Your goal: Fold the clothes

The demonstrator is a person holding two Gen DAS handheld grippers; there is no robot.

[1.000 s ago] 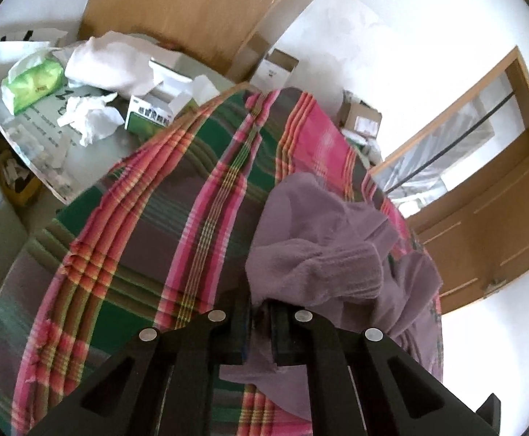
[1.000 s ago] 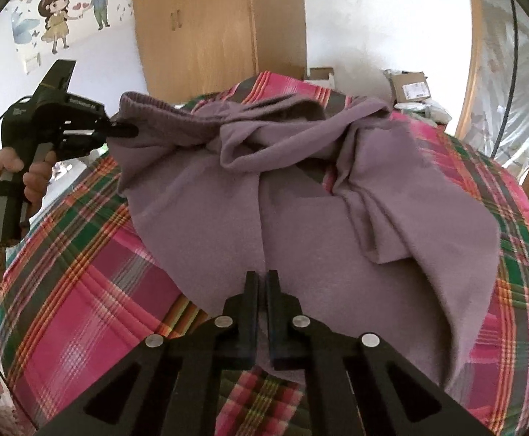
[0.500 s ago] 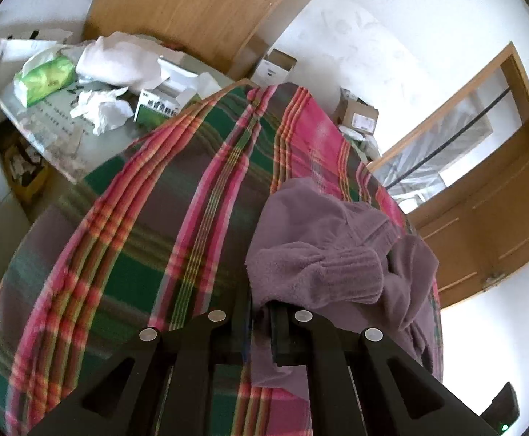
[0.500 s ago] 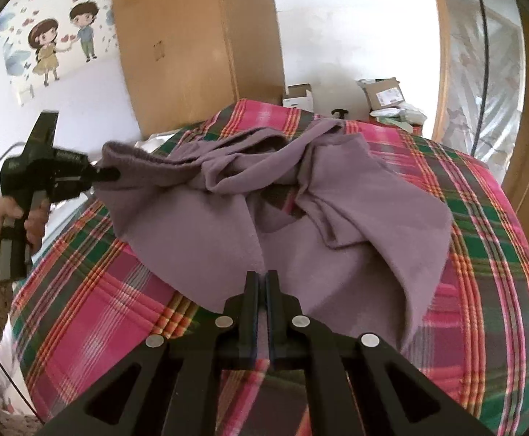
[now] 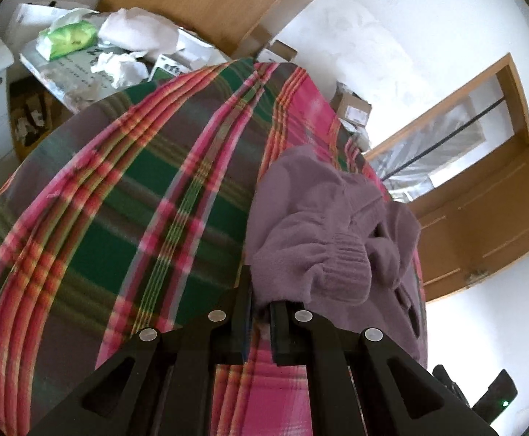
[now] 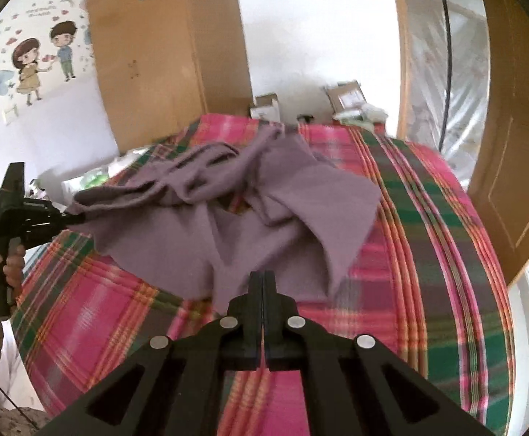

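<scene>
Since a second ago both grippers have drawn back toward the near side, dragging the purple sweater [image 6: 228,218] with them, so more of the plaid bedspread [image 6: 428,236] shows beyond it and the garment looks flatter and more spread out. Seen from the right wrist, the right gripper [image 6: 263,290] has its fingers pressed together on the near hem of the sweater, with only a thin line between them. At the far left of that view the left gripper [image 6: 71,218], held in a person's hand [image 6: 9,265], pinches the sweater's left edge and keeps it lifted off the bed. From the left wrist, the left gripper [image 5: 260,309] is nearly closed on a fold of fabric, with a ribbed cuff [image 5: 344,269] bunched just above its fingers. The sweater lies across the middle of the bed, sleeves crumpled over its body. Beyond the bed on the left a bench [image 5: 71,76] carries tissues and boxes.
</scene>
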